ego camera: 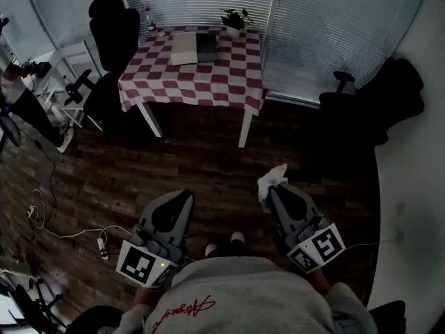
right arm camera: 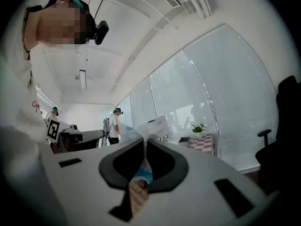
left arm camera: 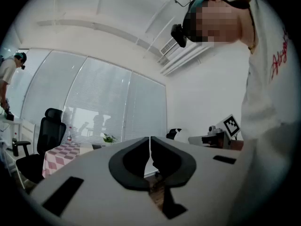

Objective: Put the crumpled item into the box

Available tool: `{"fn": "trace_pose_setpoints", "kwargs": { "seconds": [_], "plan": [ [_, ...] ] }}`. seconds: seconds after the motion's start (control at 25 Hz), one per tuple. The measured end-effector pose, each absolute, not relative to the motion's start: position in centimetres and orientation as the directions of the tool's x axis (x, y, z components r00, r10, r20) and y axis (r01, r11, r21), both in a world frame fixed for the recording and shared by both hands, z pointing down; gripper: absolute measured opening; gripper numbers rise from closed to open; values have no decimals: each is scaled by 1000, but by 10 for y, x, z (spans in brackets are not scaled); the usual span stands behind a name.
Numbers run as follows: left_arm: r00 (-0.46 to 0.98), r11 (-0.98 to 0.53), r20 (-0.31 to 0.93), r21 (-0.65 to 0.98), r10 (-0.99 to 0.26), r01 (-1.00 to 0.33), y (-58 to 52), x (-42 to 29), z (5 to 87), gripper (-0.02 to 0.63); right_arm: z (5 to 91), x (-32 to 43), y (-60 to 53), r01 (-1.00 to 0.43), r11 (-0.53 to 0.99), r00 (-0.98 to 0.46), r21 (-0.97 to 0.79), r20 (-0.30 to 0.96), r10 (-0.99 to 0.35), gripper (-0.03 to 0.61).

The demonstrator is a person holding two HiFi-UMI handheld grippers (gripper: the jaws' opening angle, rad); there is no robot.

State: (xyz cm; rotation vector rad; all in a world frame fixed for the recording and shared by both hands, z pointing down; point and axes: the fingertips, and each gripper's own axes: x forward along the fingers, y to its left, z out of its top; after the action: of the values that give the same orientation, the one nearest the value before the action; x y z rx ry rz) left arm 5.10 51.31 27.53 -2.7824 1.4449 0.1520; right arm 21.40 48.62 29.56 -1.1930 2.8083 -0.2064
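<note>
Right gripper clenched on crumpled white tissue, left gripper closed, empty — box on checked table, well apart ahead.

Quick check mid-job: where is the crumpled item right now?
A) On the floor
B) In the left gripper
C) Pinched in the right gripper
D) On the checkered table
C: the crumpled item sticks up from between the closed jaws of the right gripper, while the left gripper is shut on nothing.
</note>
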Motion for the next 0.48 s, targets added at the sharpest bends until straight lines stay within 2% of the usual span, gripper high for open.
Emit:
{"fn": "trace_pose_setpoints", "kwargs": {
  "seconds": [0.48],
  "plan": [
    [568,-573,-87,54,-819,-818,522,31,277,25,299,194,498,-712,683,-691,-161,-13,-723,29]
  ]
}}
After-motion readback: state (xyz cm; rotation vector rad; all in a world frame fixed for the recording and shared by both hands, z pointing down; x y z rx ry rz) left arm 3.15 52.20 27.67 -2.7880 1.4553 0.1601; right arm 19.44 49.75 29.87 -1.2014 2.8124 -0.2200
